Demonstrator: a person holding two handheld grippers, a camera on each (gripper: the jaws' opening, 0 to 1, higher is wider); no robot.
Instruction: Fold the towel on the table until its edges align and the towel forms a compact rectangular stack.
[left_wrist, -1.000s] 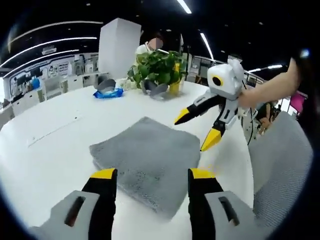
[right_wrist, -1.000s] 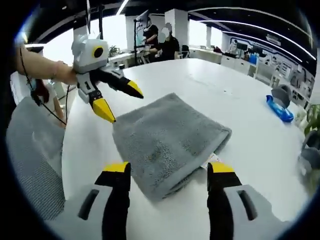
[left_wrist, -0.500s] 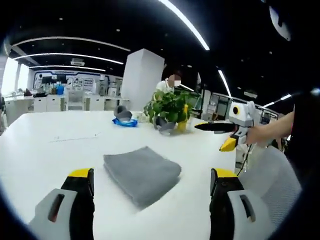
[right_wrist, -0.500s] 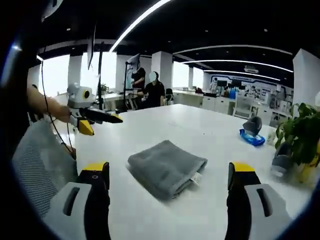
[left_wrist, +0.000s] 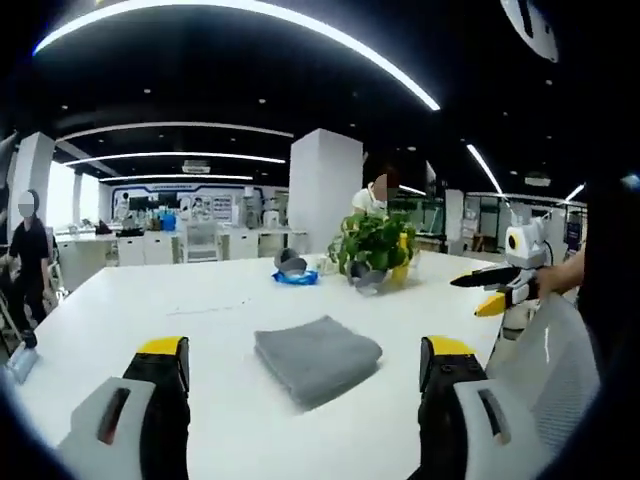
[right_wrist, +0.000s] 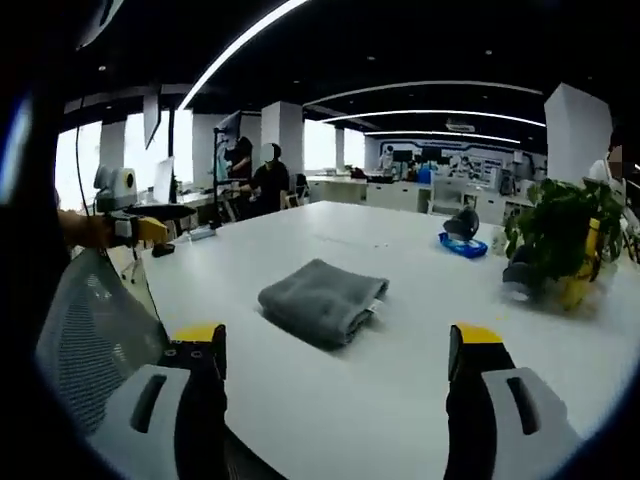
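A grey towel (left_wrist: 317, 357) lies folded into a compact rectangular stack on the white table (left_wrist: 200, 310); the right gripper view has the same towel (right_wrist: 322, 300) with a small white tag at its near right corner. My left gripper (left_wrist: 305, 360) is open, its yellow-tipped jaws wide apart, held back from the towel. My right gripper (right_wrist: 335, 345) is open too, well short of the towel. From the right of the left gripper view comes the right gripper (left_wrist: 492, 288), held in a person's hand. The left gripper (right_wrist: 135, 228) shows at the left of the right gripper view.
A potted green plant (left_wrist: 374, 245) stands at the table's far side, with a blue and grey object (left_wrist: 293, 272) beside it. A grey mesh chair back (left_wrist: 555, 350) stands by the table's edge. People stand in the office behind (right_wrist: 268, 180).
Both grippers have pulled back and risen from the table, so the folded towel looks smaller and farther. The towel itself has stayed put. Both grippers remain open.
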